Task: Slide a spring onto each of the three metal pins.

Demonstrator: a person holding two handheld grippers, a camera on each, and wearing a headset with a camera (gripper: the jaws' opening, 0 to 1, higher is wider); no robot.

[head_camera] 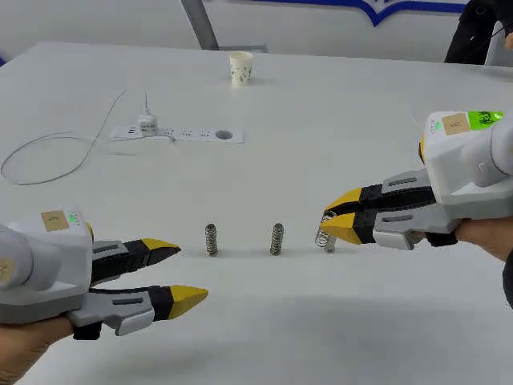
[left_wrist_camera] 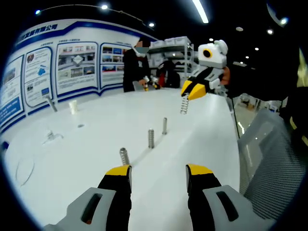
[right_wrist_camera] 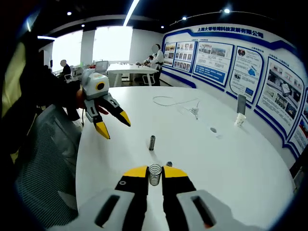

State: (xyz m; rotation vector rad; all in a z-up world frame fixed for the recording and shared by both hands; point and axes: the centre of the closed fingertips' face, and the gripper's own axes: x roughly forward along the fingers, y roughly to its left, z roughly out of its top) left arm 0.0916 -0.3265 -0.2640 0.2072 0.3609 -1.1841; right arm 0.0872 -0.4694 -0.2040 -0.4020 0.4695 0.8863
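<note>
While the third spring (right_wrist_camera: 154,174) hangs pinched in my right tongs (head_camera: 327,223), it is not yet seated: it sits just beside the last pin (left_wrist_camera: 164,125), whose top stands bare at the right end of the row. Finding: I hold the coil by its upper turns with its axis near upright. I judge this is so that the open lower end can be lined up over the pin tip and let down the shank. The jaws are pressed together on the coil and on nothing else.

The middle pin (head_camera: 276,239) and the end pin (head_camera: 211,239) each carry a spring and stand upright, well apart from one another. Two of three placements are judged complete.

My left tongs (head_camera: 192,273) hang spread and empty, low over the table (head_camera: 321,144), near the end pin but apart from it. I judge them parked there to keep clear of the working side.

Risk noted: the coil looks light and springy, and a skewed approach could catch a turn on the pin tip or knock the pin over.

Beyond the row, a power strip (head_camera: 176,133) with its white cable (head_camera: 48,152) and a paper cup (head_camera: 240,68) lie well apart from the work and pose no obstruction
</note>
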